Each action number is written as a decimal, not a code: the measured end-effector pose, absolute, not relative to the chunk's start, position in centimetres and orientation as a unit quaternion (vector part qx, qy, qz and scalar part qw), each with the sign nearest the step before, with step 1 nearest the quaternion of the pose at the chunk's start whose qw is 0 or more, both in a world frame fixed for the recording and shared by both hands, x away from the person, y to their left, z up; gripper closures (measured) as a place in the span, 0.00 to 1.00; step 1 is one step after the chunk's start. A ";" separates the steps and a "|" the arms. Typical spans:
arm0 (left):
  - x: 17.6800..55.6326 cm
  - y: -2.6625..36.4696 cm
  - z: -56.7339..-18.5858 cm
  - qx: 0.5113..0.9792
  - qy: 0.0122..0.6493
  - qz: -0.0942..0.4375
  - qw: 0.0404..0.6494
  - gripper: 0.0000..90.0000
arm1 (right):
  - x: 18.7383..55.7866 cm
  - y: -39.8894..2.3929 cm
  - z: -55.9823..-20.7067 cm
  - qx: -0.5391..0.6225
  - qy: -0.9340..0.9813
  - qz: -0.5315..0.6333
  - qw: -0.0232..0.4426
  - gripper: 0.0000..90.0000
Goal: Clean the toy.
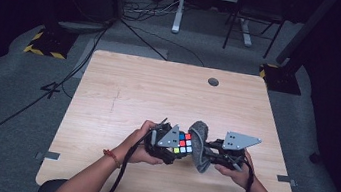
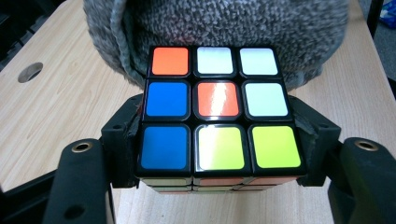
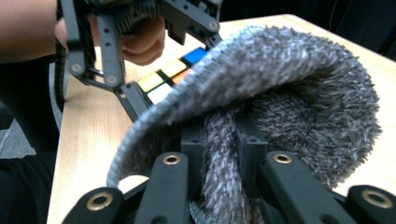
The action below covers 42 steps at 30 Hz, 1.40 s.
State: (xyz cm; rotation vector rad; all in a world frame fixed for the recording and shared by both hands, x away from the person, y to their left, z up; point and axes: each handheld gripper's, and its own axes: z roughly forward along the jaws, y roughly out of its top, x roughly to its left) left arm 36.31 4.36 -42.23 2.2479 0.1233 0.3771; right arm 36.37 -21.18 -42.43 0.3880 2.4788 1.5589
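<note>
A colour cube (image 1: 183, 143) with a black frame is clamped between the jaws of my left gripper (image 1: 177, 146) near the table's front edge. In the left gripper view the cube (image 2: 217, 112) shows orange, white, blue and yellow-green tiles, with the pads of the left gripper (image 2: 217, 144) pressing on its two sides. A fuzzy grey cloth (image 1: 199, 148) hangs bunched against the cube's far side. My right gripper (image 1: 209, 154) is shut on a fold of that cloth (image 3: 280, 93), pinched between the jaws of the right gripper (image 3: 224, 149). The cube (image 3: 168, 77) peeks past the cloth's edge.
The light wooden table (image 1: 159, 89) has a round cable hole (image 1: 213, 82) at its far side. Beyond it, cables lie on the grey floor beside a white desk leg (image 1: 178, 6) and a yellow-black striped base (image 1: 44, 43). Both forearms enter from the bottom.
</note>
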 end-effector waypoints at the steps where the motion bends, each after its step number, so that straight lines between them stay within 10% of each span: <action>1: 36.3 4.4 -42.2 0.894 0.051 0.150 0.419 0.37 | 36.5 -21.2 -42.5 0.133 0.837 0.523 0.091 0.86; 42: 37.1 5.8 -42.5 0.888 0.060 0.097 0.446 0.37 | 35.8 -20.3 -43.0 0.110 0.857 0.497 0.082 0.86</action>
